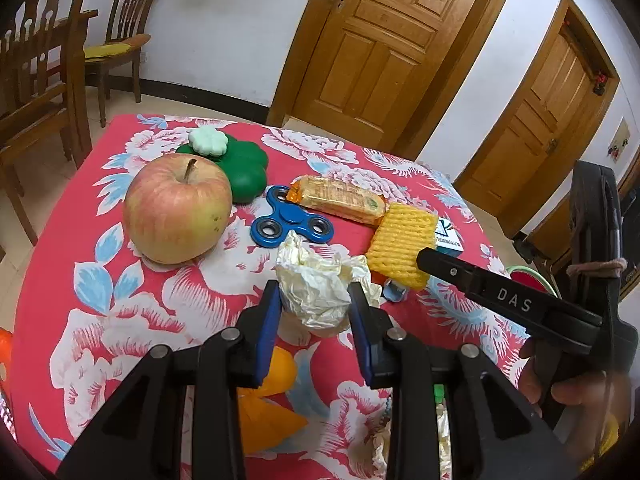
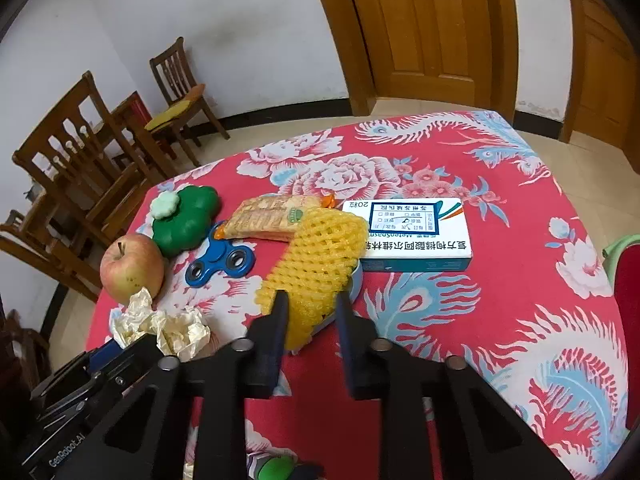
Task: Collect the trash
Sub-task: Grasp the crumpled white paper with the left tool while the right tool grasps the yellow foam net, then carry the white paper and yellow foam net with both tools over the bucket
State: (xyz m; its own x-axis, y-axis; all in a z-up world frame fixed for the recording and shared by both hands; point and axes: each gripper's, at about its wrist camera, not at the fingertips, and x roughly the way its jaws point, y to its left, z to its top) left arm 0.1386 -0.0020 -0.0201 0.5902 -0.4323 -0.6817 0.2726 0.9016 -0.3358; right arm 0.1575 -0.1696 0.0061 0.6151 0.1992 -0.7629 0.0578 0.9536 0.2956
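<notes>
A crumpled ball of cream paper point(image 1: 312, 276) lies on the red flowered tablecloth point(image 1: 120, 320), in front of an apple. My left gripper point(image 1: 314, 288) is shut on it, one blue pad pressed against each side. To the right lies a yellow foam fruit net point(image 2: 320, 252), partly draped over a small blue round object. My right gripper point(image 2: 310, 300) is closed on the near end of the net, with both fingers against it. In the left wrist view one right finger point(image 1: 460, 272) reaches the net point(image 1: 400, 240) from the right. The paper point(image 2: 176, 328) also shows at the lower left of the right wrist view.
An apple point(image 1: 178, 208), a green clover toy point(image 1: 244, 168), a blue fidget spinner point(image 1: 292, 222), a cracker packet point(image 1: 340, 198) and a white medicine box point(image 2: 416, 236) lie on the table. Wooden chairs point(image 2: 80, 168) stand to the left. Orange items point(image 1: 272, 400) sit below the left gripper.
</notes>
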